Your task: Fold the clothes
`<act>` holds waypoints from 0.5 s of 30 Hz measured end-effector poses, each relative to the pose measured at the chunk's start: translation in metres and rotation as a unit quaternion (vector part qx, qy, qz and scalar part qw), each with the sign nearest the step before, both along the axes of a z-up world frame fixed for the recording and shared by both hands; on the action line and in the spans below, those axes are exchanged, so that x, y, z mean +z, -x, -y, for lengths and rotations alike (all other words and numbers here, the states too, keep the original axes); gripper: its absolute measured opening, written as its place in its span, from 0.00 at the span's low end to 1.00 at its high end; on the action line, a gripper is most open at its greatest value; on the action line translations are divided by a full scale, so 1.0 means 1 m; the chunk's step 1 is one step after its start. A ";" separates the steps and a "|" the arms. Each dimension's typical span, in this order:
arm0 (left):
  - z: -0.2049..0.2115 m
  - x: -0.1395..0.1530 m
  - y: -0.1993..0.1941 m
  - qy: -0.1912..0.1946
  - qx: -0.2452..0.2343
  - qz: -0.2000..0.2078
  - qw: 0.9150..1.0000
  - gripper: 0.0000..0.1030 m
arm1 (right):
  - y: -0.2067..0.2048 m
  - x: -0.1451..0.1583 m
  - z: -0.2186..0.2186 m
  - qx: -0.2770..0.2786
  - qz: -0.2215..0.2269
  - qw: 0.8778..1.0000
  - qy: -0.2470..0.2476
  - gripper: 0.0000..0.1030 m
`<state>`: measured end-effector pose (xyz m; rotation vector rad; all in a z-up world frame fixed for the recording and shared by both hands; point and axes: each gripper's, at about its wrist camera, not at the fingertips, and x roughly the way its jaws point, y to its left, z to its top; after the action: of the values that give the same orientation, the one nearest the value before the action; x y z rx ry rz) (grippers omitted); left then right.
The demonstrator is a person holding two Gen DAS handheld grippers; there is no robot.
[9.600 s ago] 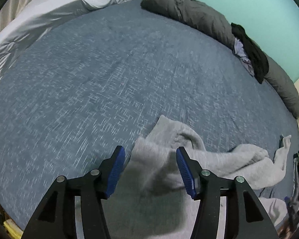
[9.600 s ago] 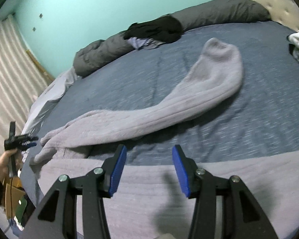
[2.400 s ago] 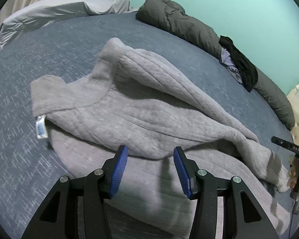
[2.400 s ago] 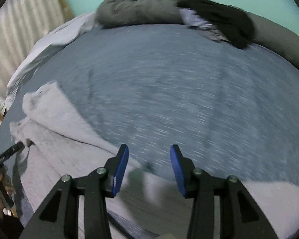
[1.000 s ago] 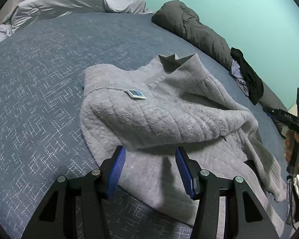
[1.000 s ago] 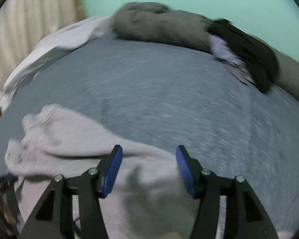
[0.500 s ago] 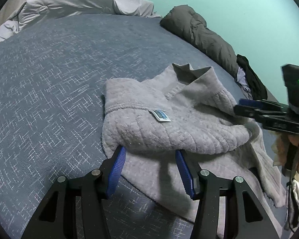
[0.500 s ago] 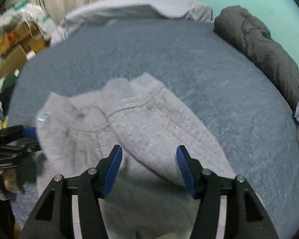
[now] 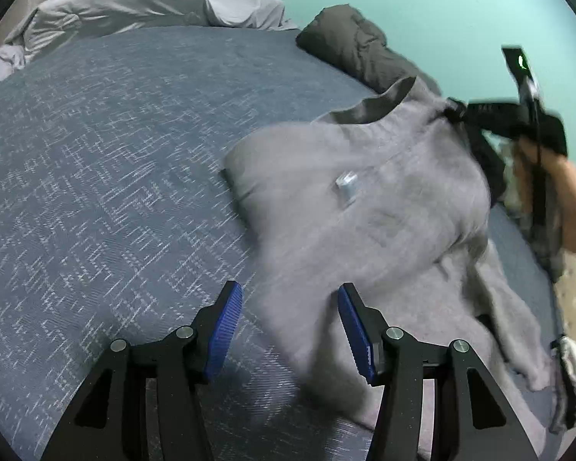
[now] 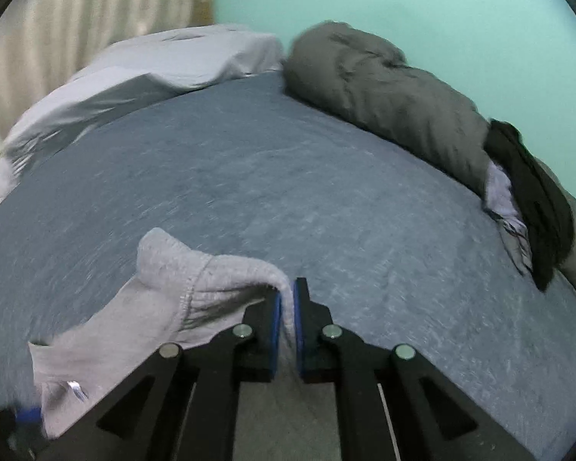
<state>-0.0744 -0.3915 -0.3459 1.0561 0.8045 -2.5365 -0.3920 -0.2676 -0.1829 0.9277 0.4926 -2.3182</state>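
Bed (image 9: 96, 146): your blue bedspread carries everything; a pale sheet (image 9: 134, 4) is bunched at the far left corner and a dark rolled duvet (image 10: 384, 88) runs along the far edge, with black clothes (image 10: 533, 199) heaped on it toward the far right.
Grey sweater (image 9: 364, 223): it lies toward the right side of the bed, collar end lifted off the bedspread, the lower body and one sleeve trailing toward the near right edge; a white label (image 9: 345, 184) shows near the neck.
Right gripper (image 10: 287, 303): your jaws are pinched together on the sweater's collar edge, with cloth draping left from them.
Left gripper (image 9: 288, 330): your jaws stand wide apart and hold nothing, just above the sweater's near hem.
Doing it well: I judge you are lifting the collar to lay the garment flat. Raise it evenly, and take the opposite shoulder with the free jaws so the body hangs square before you lower it.
Changed: half a second ago your right jaws were open above the sweater; now they grip the collar and it has risen.
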 end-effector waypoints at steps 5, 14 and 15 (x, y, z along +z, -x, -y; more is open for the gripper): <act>0.008 -0.003 -0.004 -0.018 0.013 -0.004 1.000 0.57 | -0.006 0.004 -0.008 0.010 -0.029 1.000 -0.006 0.11; 0.027 -0.008 0.002 -0.054 0.019 -0.018 0.998 0.58 | 0.009 0.011 -0.056 -0.011 0.032 0.997 0.074 0.52; 0.029 -0.008 0.002 -0.056 0.020 -0.020 0.998 0.58 | 0.008 0.015 -0.063 -0.013 0.028 0.996 0.085 0.53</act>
<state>-0.0769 -0.4200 -0.3542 1.0147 0.9778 -2.5110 -0.3997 -0.2045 -0.1682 0.9171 0.2567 -2.3087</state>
